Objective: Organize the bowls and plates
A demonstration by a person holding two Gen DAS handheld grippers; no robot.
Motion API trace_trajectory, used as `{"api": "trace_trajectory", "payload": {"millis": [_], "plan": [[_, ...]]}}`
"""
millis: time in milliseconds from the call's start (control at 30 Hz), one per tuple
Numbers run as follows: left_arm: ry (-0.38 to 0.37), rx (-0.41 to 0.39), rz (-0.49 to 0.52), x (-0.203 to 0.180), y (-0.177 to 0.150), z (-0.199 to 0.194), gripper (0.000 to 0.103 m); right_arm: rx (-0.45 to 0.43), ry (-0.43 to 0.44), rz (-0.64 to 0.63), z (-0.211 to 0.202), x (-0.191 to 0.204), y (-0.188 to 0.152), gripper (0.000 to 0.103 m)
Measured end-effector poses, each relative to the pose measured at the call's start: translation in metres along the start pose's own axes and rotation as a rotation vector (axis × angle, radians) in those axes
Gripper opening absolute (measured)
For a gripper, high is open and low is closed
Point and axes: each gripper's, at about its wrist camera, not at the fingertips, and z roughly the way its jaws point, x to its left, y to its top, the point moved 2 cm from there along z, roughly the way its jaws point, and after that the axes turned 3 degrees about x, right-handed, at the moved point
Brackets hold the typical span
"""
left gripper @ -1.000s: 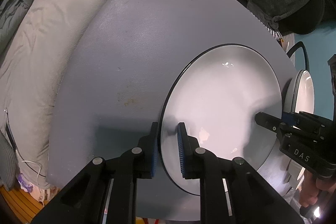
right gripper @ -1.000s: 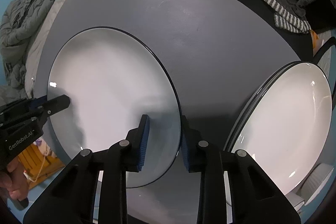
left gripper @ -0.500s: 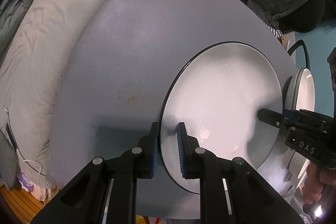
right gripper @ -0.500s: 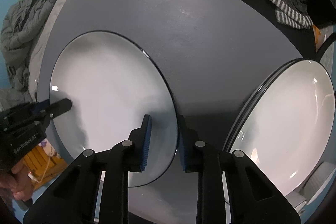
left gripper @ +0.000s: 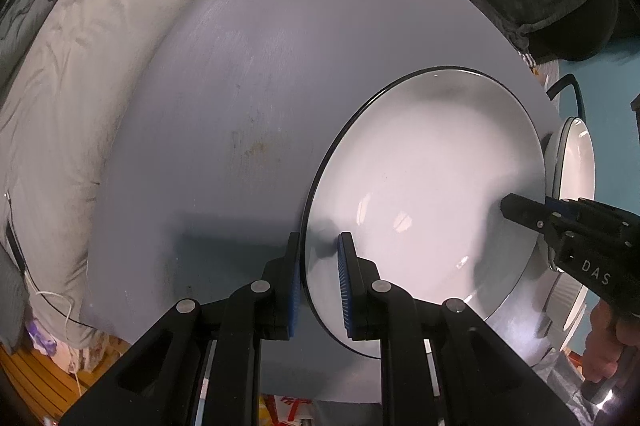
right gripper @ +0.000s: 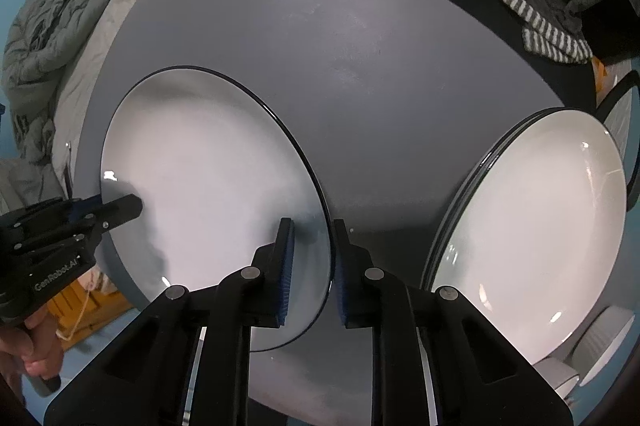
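One plate between my two grippers, on the table

The plate (right gripper: 208,186) lies on the table (right gripper: 340,66), my left gripper (left gripper: 318,282) at its left rim and my right gripper (right gripper: 312,274) at its right rim. A stack of plates (right gripper: 532,234) sits to the right; bedding (left gripper: 80,106) lies left of the table.

Left tool (left gripper: 319,274) pinches white plate (left gripper: 432,186) rim

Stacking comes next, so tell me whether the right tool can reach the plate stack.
Probably yes: the right tool, whose jaws have just been closing on the rim of the plate, has only bare table between it and the plate stack.
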Motion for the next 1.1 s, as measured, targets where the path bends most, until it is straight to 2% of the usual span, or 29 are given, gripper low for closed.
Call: {"api": "trace_trajectory", "payload": {"millis": [233,633,1100], "plan": [[0.011,-0.015,0.013,-0.002,-0.001,-0.009,0.016,-0.005,0.002,-0.019,-0.009,0.002,-0.005,0.016],[0.035,-0.044,0.071,-0.034,-0.005,-0.026,0.016,-0.019,0.012,0.005,-0.031,-0.003,-0.019,0.016],[0.043,-0.054,0.158,-0.084,0.0,-0.035,0.016,-0.058,0.035,0.073,-0.053,-0.04,-0.037,0.015]]}}
